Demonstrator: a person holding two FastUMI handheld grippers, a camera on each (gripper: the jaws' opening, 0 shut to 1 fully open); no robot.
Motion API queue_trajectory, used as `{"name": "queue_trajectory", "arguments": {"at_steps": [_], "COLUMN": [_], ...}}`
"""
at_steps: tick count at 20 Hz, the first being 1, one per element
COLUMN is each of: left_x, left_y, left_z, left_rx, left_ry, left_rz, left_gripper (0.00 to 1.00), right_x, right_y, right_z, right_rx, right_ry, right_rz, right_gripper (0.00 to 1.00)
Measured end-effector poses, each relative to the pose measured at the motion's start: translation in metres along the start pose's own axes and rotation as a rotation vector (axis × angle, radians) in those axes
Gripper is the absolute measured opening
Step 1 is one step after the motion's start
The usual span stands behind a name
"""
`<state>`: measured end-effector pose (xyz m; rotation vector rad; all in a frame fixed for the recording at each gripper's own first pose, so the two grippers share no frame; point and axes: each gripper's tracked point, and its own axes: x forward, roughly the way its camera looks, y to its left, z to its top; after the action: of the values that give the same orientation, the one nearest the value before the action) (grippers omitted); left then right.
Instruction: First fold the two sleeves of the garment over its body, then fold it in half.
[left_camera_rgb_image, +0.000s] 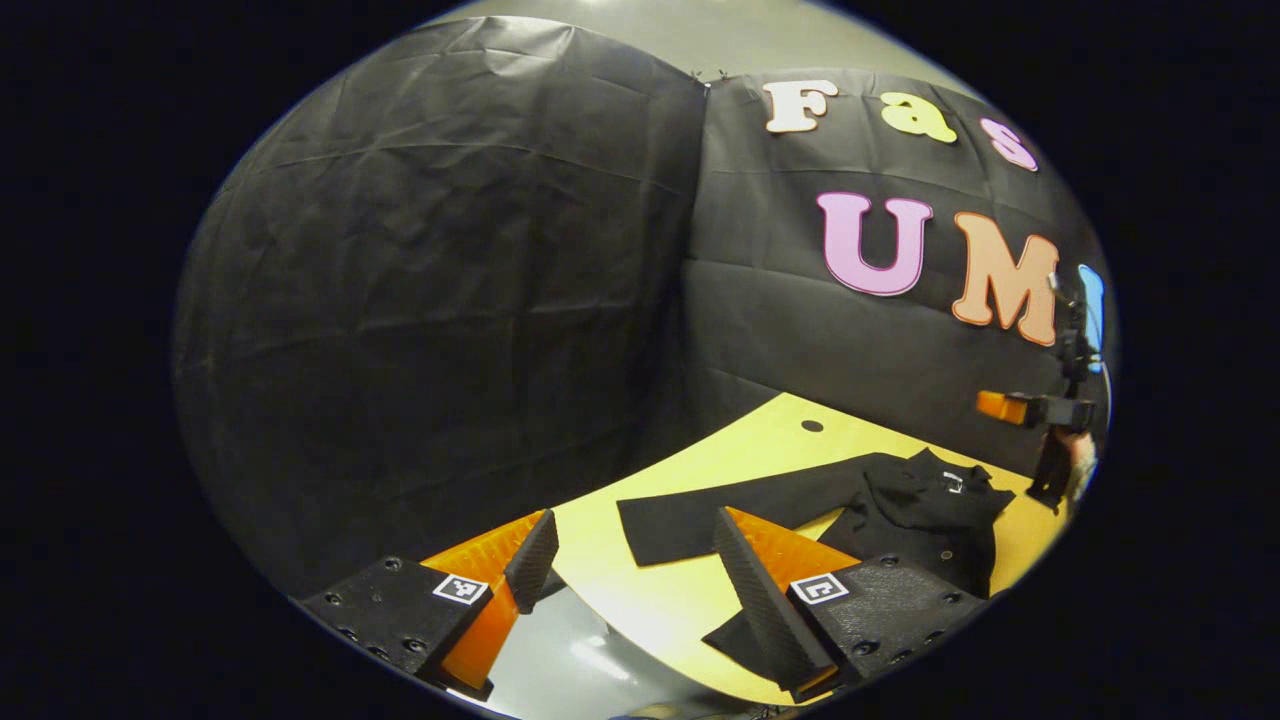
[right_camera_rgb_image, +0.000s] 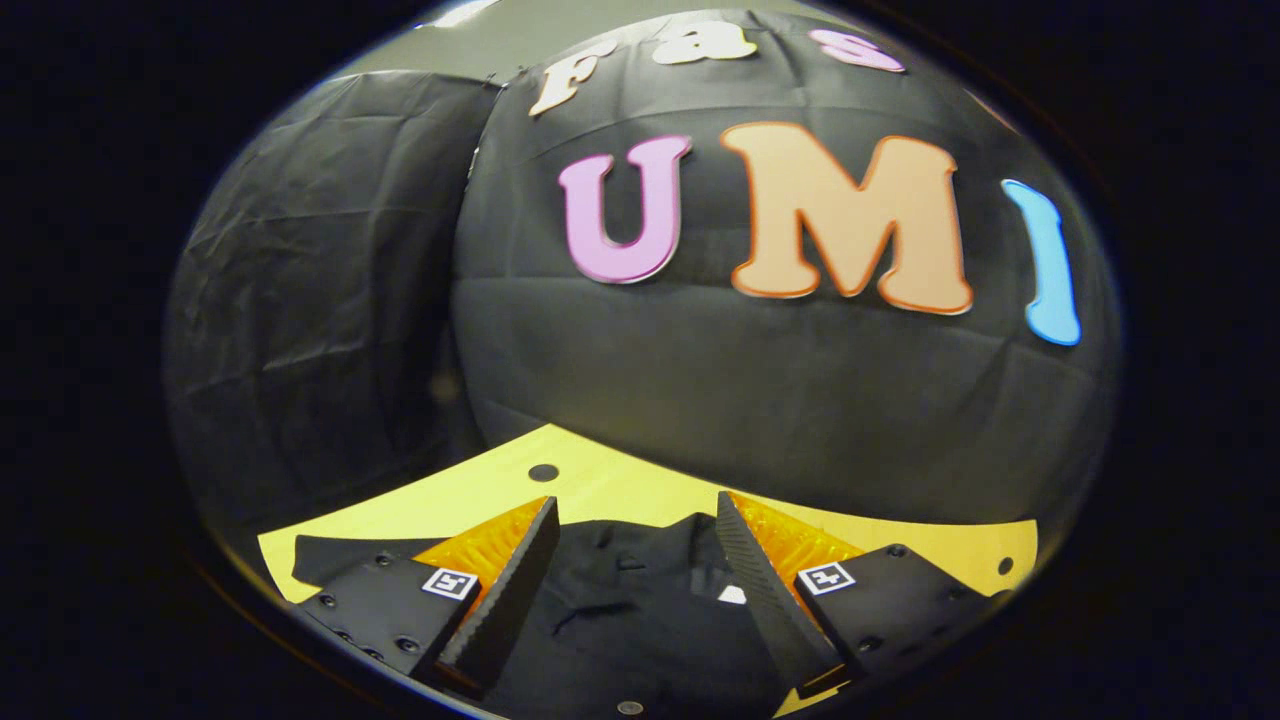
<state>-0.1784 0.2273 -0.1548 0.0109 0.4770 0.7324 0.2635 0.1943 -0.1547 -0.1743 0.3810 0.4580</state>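
Above the table, both grippers' fingers spread over the flat garment.

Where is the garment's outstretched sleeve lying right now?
In the left gripper view the sleeve lies flat on the yellow table, stretching left from the garment body, just beyond the left gripper and below the table's hole.

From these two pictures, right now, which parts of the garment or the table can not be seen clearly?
- Garment, left gripper view: its near hem is covered by the left gripper finger; its far sleeve is cut off at the picture's edge.
- Garment, right gripper view: the right gripper bodies cover both sides; dark folds are hard to separate.
- Table: the near edge is hidden under the cloth.
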Motion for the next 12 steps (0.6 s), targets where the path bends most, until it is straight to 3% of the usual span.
{"name": "queue_trajectory", "arguments": {"at_steps": [6,12], "left_x": [0.075,0.132], "left_y": [-0.020,-0.018], "left_z": [-0.052,-0.096], "left_rx": [0.045,0.168], "left_ry": [0.134,0.247], "left_rz": [-0.122,-0.143], "left_gripper": [0.94,0.95], "right_x": [-0.112,-0.220], "right_y": [-0.089,-0.145], "right_z": [0.012,-0.005], "right_rx": [0.094,0.202], "right_ry": [-0.127,-0.191], "right_rz": [-0.212,-0.407], "right_gripper": [0.99,0.99]}}
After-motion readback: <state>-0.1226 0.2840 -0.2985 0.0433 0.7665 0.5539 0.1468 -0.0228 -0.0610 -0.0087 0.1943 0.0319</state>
